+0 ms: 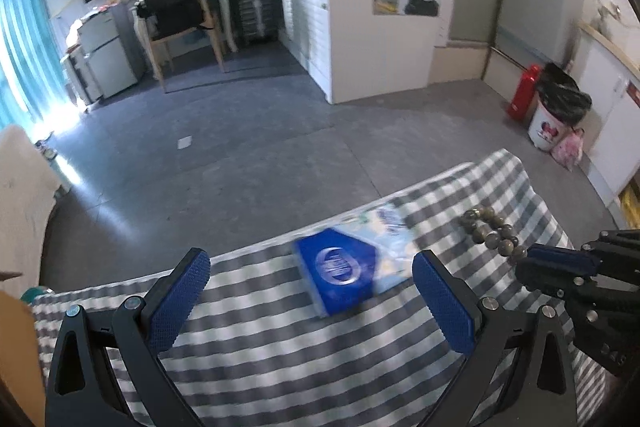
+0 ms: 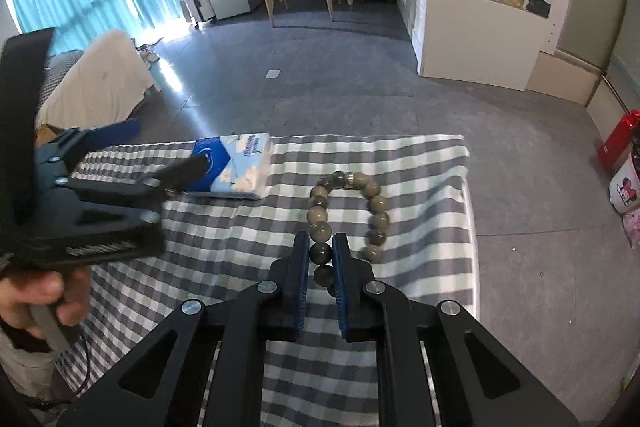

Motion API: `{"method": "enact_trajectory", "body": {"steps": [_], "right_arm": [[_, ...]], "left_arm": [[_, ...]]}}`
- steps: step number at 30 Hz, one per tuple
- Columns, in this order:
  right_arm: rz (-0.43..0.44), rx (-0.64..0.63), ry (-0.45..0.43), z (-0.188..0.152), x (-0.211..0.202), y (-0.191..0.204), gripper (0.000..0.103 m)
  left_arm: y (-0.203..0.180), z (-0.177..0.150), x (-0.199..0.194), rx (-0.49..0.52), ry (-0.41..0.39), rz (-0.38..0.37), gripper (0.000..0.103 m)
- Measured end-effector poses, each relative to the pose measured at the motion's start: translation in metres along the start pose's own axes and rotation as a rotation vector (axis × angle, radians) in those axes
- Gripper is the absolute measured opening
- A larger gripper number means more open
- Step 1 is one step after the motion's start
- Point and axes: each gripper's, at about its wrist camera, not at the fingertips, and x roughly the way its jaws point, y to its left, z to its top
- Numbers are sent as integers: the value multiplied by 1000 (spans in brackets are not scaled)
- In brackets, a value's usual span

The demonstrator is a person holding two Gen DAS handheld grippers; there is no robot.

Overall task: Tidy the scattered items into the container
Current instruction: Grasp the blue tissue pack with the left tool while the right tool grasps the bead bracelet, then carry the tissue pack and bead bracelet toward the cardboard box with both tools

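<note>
A blue and floral tissue pack lies on the grey-checked tablecloth, near its far edge. My left gripper is open, its blue pads on either side of the pack's near end and a little short of it. It also shows in the right wrist view, with the pack ahead of it. A bead bracelet lies to the right of the pack. My right gripper is shut on the bracelet's near beads. In the left wrist view the bracelet meets the right gripper.
The table's far edge and right edge drop to a grey floor. A cardboard corner shows at the left. A white bin with a black bag and a red flask stand far right. A cushioned seat stands left.
</note>
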Motion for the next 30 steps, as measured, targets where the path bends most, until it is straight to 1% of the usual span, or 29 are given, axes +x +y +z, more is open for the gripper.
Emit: {"method": "enact_trajectory", "body": {"steps": [2, 5, 7, 9, 12, 16, 19, 24, 30], "right_arm": [[-3, 6, 4, -1, -1, -2, 11], [-5, 10, 5, -2, -2, -4, 11], [-5, 13, 6, -1, -1, -5, 11], [-3, 14, 6, 1, -1, -5, 11], [2, 11, 7, 2, 1, -5, 11], [3, 12, 6, 3, 2, -8, 11], [4, 13, 6, 3, 2, -8, 11], [5, 10, 2, 3, 2, -5, 11], [7, 6, -20, 5, -4, 4, 11]], "left_arm": [[-6, 2, 9, -8, 16, -17, 103], [-10, 6, 18, -18, 29, -23, 102], [-13, 7, 22, -23, 36, -29, 98], [-15, 7, 26, -26, 45, -29, 91], [-18, 6, 34, -28, 64, -40, 84], [-20, 5, 38, -24, 60, -38, 84], [-21, 4, 38, -35, 57, -45, 81], [-14, 1, 33, -46, 44, -48, 70], [-4, 4, 13, -45, 11, -51, 65]]}}
